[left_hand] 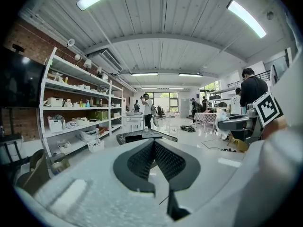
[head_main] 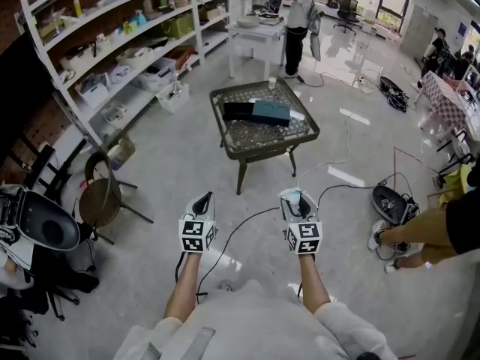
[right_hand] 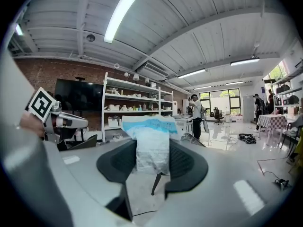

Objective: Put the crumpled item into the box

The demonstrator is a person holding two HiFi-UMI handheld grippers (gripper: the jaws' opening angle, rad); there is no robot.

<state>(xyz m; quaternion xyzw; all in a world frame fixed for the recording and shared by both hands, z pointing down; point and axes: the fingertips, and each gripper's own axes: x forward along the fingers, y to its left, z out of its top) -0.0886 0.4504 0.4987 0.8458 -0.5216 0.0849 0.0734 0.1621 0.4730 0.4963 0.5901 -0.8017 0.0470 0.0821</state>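
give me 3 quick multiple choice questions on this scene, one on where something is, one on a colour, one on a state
1. Where do the black flat box and the teal flat box lie?
A on a sofa
B on the low dark-framed glass-topped table
C in a sink

2. What colour is the crumpled plastic bag?
A red
B white with a blue band
C green

3. How do the left tongs stand?
A shut, empty
B shut on a cup
C wide open

Answers:
1 B, the head view shows both on its top.
2 B, it shows white and blue, pinched in the right tongs.
3 A, the jaws meet with nothing between them.
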